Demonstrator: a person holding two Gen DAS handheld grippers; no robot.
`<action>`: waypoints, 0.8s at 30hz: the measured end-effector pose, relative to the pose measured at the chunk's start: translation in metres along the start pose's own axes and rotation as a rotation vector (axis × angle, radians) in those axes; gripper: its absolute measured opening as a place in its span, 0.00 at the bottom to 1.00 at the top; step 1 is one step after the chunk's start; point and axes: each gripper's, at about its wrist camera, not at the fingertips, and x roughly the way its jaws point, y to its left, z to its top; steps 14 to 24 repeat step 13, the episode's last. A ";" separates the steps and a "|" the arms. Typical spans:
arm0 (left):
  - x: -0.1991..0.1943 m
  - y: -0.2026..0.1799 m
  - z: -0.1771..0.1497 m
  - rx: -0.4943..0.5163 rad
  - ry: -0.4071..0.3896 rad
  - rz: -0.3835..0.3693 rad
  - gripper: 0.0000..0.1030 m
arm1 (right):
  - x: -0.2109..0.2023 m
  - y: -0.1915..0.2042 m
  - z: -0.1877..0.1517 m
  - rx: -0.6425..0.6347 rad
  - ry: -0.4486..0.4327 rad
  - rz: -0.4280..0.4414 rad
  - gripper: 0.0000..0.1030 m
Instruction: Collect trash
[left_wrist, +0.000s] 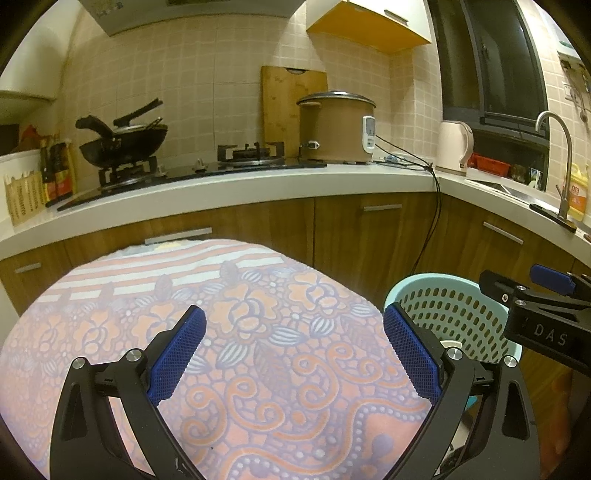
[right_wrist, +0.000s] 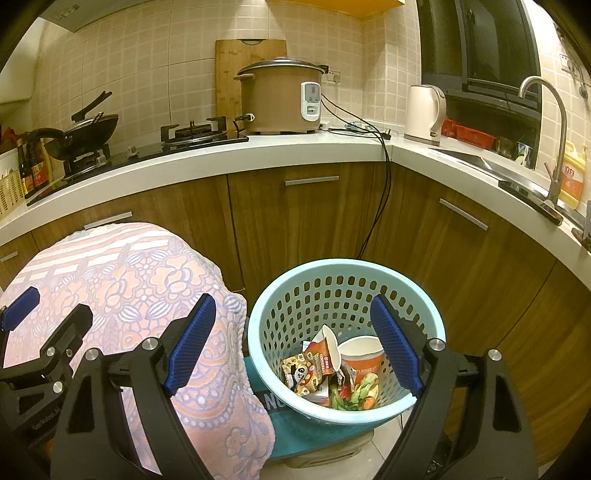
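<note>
A light-blue perforated basket (right_wrist: 347, 273) stands on the floor right of a table draped in a floral cloth (right_wrist: 147, 280). Inside it lie an orange paper cup (right_wrist: 360, 356), snack wrappers (right_wrist: 306, 369) and vegetable scraps (right_wrist: 354, 397). My right gripper (right_wrist: 293, 343) hovers over the basket, jaws wide open, nothing between the blue pads. My left gripper (left_wrist: 293, 354) is open above the cloth (left_wrist: 258, 332), holding nothing. The basket (left_wrist: 454, 310) shows at the right of the left wrist view, and the right gripper (left_wrist: 546, 295) reaches in from that edge.
A white counter (right_wrist: 258, 155) curves around the back over wooden cabinets. On it stand a wok (right_wrist: 92, 129) on a gas hob, a rice cooker (right_wrist: 280, 99) and a kettle (right_wrist: 424, 110). A black cable (right_wrist: 384, 177) hangs down the cabinet front. A sink tap (right_wrist: 554, 129) is at the right.
</note>
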 end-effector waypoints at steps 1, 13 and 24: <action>0.000 0.000 0.000 0.003 -0.003 -0.003 0.91 | 0.000 0.000 0.000 0.000 0.001 0.000 0.79; 0.009 0.012 0.000 -0.058 0.047 -0.029 0.92 | 0.003 0.000 -0.001 0.003 0.004 0.002 0.79; 0.009 0.012 0.000 -0.058 0.047 -0.029 0.92 | 0.003 0.000 -0.001 0.003 0.004 0.002 0.79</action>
